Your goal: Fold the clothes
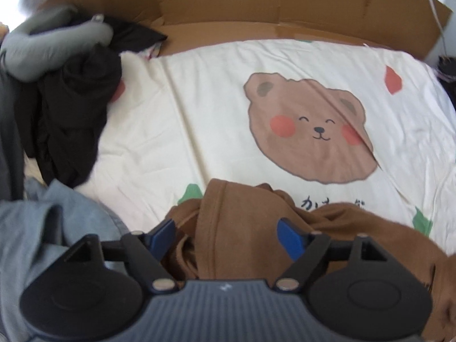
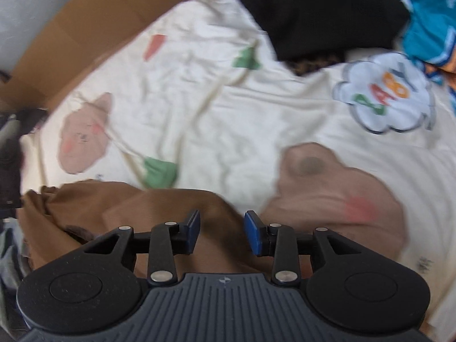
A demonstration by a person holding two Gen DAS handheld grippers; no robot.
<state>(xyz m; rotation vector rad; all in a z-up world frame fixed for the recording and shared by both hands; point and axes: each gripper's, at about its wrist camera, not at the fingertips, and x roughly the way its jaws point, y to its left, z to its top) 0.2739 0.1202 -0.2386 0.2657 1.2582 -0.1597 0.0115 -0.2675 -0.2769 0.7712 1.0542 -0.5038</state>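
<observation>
on my left wrist view i get things the right one doesn't give me: a heap of black clothes point(image 1: 77, 114) at the far left with a grey garment point(image 1: 54, 45) on top, a light blue garment point(image 1: 45, 228) bunched beside my left gripper point(image 1: 226, 235), and the full smiling bear print on the cream sheet point(image 1: 176, 131). flattened cardboard point(image 1: 256, 0) lines the far edge. the right wrist view, smeared by blur, gives me instead a "baby" cloud print point(image 2: 384, 91) on the sheet, a black garment point(image 2: 319, 14) at the top and a teal patterned cloth point(image 2: 433, 20) in the far right corner.

the brown garment point(image 1: 245, 233) lies crumpled on the near edge of the sheet, folded over itself in thick ridges, part of it covering the printed lettering. my left gripper has its blue pads spread wide, with the brown cloth lying between and under them, not pinched. my right gripper point(image 2: 222, 232) also has its fingers apart, with a clear gap above the same brown cloth, near its rounded right edge.
</observation>
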